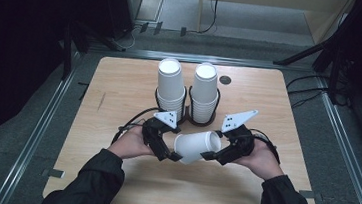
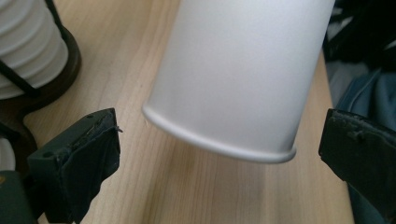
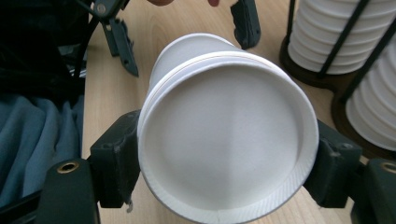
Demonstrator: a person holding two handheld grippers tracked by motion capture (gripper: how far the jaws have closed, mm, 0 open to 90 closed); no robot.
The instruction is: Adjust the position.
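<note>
While the right gripper [image 1: 212, 155] clamps the base end of a white paper cup [image 1: 196, 144] lying sideways at centre frame above the light wooden table [image 1: 120, 86], we hold the left gripper [image 1: 169, 156] spread wide around its rim end, apparently without contact. Two racked white cup stacks [image 1: 186, 90] stand at upper centre.

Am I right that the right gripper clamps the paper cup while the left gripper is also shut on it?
Not quite. The right gripper does clamp the cup, but the left gripper is open: the left gripper view shows its jaws apart on either side of the cup, touching nothing.
</note>
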